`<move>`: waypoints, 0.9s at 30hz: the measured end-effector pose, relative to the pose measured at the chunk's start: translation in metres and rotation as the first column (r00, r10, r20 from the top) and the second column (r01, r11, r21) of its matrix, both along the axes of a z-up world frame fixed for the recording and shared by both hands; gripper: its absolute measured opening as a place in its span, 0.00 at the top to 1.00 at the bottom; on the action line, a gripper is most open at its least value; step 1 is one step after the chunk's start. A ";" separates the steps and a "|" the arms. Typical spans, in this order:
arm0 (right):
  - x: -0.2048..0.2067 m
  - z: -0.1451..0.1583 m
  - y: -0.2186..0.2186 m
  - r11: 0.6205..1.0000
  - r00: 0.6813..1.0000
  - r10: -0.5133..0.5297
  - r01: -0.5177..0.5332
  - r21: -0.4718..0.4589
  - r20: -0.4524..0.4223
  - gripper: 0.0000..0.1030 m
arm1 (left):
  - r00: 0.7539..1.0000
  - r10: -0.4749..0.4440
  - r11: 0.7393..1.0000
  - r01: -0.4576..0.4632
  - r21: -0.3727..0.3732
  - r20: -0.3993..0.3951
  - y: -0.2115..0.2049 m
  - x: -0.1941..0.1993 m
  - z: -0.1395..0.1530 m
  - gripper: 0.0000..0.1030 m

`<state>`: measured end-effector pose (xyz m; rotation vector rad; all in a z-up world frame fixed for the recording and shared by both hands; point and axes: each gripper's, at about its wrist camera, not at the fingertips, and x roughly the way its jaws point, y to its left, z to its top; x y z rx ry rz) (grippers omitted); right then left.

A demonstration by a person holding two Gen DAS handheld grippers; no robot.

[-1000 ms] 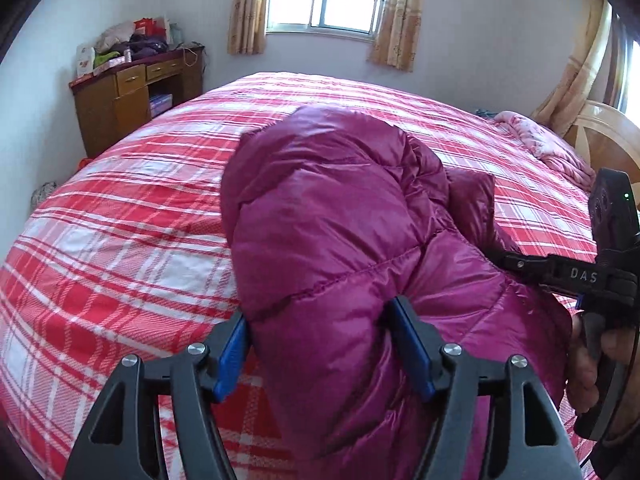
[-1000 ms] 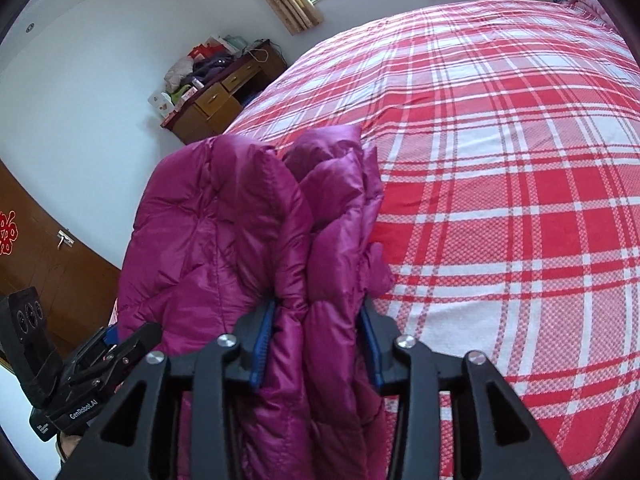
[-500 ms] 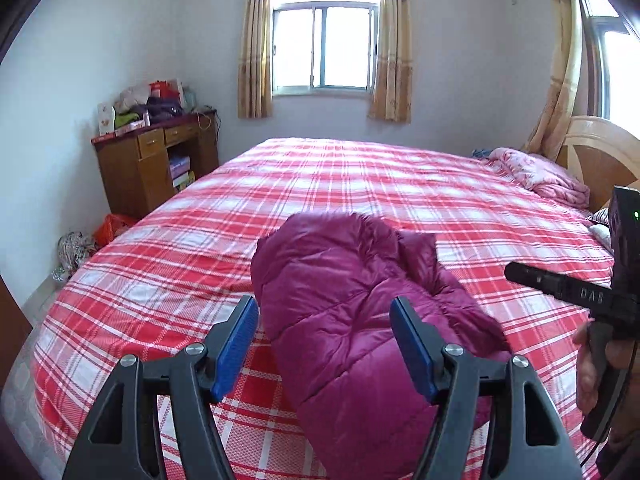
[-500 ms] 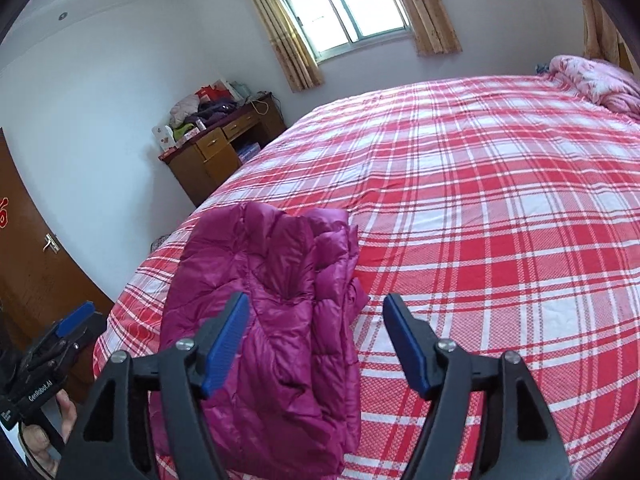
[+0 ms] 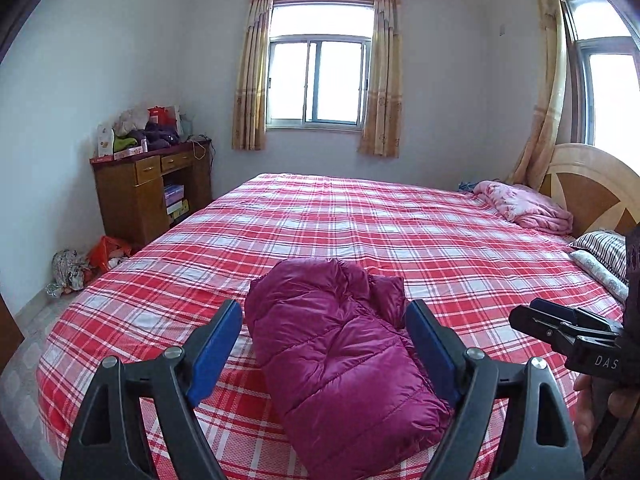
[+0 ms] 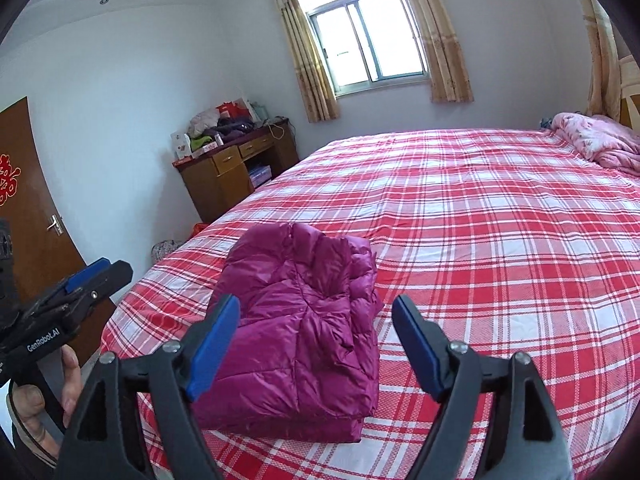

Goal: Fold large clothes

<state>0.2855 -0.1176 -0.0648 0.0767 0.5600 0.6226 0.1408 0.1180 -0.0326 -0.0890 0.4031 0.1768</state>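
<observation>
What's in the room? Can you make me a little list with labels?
jacket: purple puffy jacket, folded, lying on the bed
bed: red plaid sheet
left gripper: open, just been opening, nothing between the fingers
right gripper: open, just been opening, nothing held
blanket: pink, by the headboard
desk: brown, cluttered on top
window: with curtains

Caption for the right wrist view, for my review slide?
Folded jacket lies on the plaid bed; right gripper open above it, empty.

Folded magenta puffer jacket (image 5: 340, 356) on bed
</observation>
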 end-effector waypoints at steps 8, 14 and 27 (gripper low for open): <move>-0.012 0.010 0.001 1.000 0.999 0.002 -0.002 -0.003 0.039 0.17 | 1.000 0.000 1.000 0.000 -0.001 0.023 0.000 -0.004 0.004 0.18; -0.013 0.009 0.000 1.000 0.999 -0.002 0.002 -0.001 0.038 0.15 | 1.000 0.001 1.000 -0.002 0.006 0.023 -0.001 -0.004 0.003 0.17; -0.016 0.012 -0.001 1.000 0.999 0.001 -0.001 0.001 0.053 0.14 | 1.000 0.017 1.000 -0.016 -0.007 0.018 0.001 -0.005 0.005 0.16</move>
